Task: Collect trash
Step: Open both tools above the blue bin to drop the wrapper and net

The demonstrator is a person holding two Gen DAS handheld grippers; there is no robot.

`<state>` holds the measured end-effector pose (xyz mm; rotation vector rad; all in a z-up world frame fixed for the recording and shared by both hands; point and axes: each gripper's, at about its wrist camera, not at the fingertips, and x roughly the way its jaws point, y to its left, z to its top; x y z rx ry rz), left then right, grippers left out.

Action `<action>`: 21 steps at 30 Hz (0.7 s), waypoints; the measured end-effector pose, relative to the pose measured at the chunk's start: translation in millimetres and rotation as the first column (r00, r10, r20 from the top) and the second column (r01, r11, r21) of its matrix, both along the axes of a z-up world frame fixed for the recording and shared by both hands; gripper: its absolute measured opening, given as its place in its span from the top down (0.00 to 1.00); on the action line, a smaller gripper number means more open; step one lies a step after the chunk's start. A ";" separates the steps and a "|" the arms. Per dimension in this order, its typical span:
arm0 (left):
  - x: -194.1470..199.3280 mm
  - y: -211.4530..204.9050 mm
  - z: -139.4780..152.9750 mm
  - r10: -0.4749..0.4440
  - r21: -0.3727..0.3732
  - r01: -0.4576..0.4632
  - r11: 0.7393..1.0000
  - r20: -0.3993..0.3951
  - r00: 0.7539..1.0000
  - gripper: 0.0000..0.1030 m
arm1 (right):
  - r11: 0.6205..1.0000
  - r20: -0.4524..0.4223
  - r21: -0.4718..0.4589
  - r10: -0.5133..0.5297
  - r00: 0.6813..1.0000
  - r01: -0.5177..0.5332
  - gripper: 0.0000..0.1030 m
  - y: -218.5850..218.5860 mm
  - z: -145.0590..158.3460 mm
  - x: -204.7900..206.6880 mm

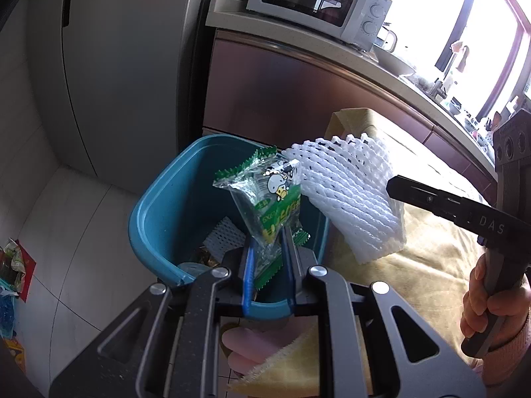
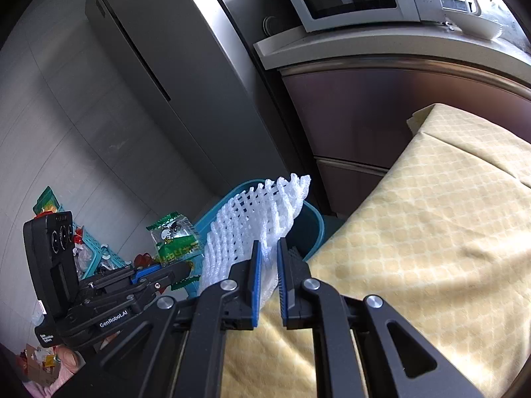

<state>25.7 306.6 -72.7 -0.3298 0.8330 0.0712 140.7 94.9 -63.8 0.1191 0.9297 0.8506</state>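
Observation:
My left gripper is shut on a clear and green snack wrapper, which it holds over the mouth of a blue bin. My right gripper is shut on a white foam net, just right of the wrapper and above the bin's rim. In the left wrist view the foam net hangs from the right gripper, with a person's hand on its handle. The left gripper and the wrapper also appear at the left of the right wrist view. Another foam net piece lies inside the bin.
A table with a yellow cloth stands right of the bin. Behind it are a grey fridge, brown cabinets and a counter with a microwave. Loose packets and a light-blue basket lie on the floor at the left.

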 end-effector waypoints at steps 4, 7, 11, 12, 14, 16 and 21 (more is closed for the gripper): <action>5.6 3.2 -8.8 0.008 -0.008 -0.008 1.000 -0.021 1.000 0.85 | 1.000 -0.004 -0.029 0.001 1.000 -0.001 0.92 14.5 -4.4 3.2; 11.4 6.4 -16.0 0.016 -0.008 -0.016 1.000 -0.037 0.999 0.85 | 0.999 -0.014 -0.049 0.006 1.000 -0.007 0.92 24.8 -9.6 5.5; 16.0 10.6 -24.9 0.033 -0.009 -0.033 0.999 -0.055 0.998 0.85 | 0.997 -0.030 -0.076 0.012 0.999 -0.014 0.92 39.0 -17.6 7.4; 17.3 12.0 -26.8 0.036 -0.012 -0.037 0.999 -0.059 0.998 0.85 | 0.996 -0.033 -0.083 0.013 0.999 -0.016 0.92 42.3 -19.6 7.5; 19.6 14.1 -30.1 0.040 -0.016 -0.041 0.999 -0.064 0.997 0.85 | 0.996 -0.044 -0.092 0.016 0.999 -0.020 0.91 48.2 -22.9 8.7; 23.0 15.2 -33.3 0.047 -0.016 -0.048 0.999 -0.072 0.996 0.85 | 0.995 -0.054 -0.101 0.019 0.998 -0.024 0.90 54.1 -25.6 9.8; 31.5 18.6 -41.4 0.051 -0.023 -0.053 0.998 -0.086 0.995 0.80 | 0.992 -0.072 -0.120 0.033 0.997 -0.042 0.88 67.5 -30.8 13.4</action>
